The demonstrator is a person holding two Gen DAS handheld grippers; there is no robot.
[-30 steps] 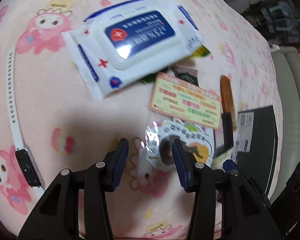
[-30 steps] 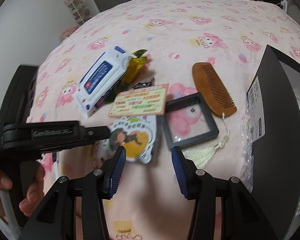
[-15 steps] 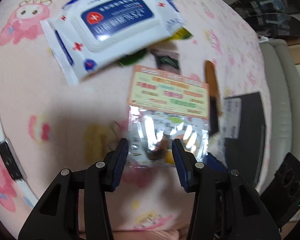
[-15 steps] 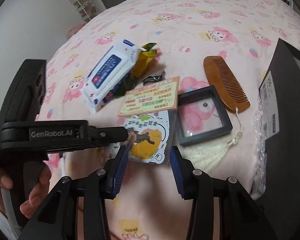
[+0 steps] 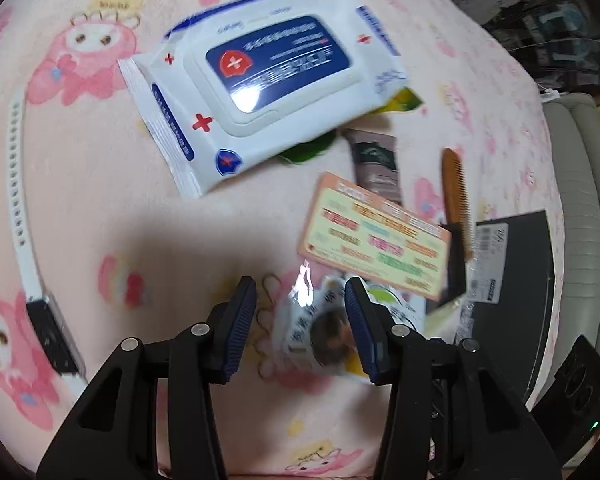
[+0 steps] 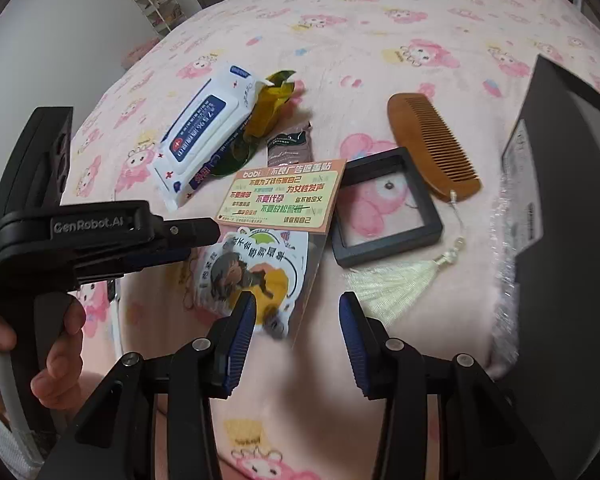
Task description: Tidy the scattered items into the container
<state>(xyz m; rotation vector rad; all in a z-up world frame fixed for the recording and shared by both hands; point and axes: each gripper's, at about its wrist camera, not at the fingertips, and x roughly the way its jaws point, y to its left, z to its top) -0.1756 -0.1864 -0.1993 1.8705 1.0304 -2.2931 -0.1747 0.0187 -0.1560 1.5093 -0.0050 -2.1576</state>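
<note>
Right wrist view showed the right gripper (image 6: 296,320) narrowly parted, holding nothing, beside the sticker pack (image 6: 256,276) mid-bed (image 6: 380,32); the left gripper (image 5: 300,312) straddled it, pads apart.

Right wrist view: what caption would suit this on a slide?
Both grippers close in on a sticker packet among clutter on a pink bedspread.

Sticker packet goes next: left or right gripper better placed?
Left. The left gripper straddles the sticker packet with its jaws open. The right gripper, whose jaws have just been closing, has only the packet's corner between them.
</note>
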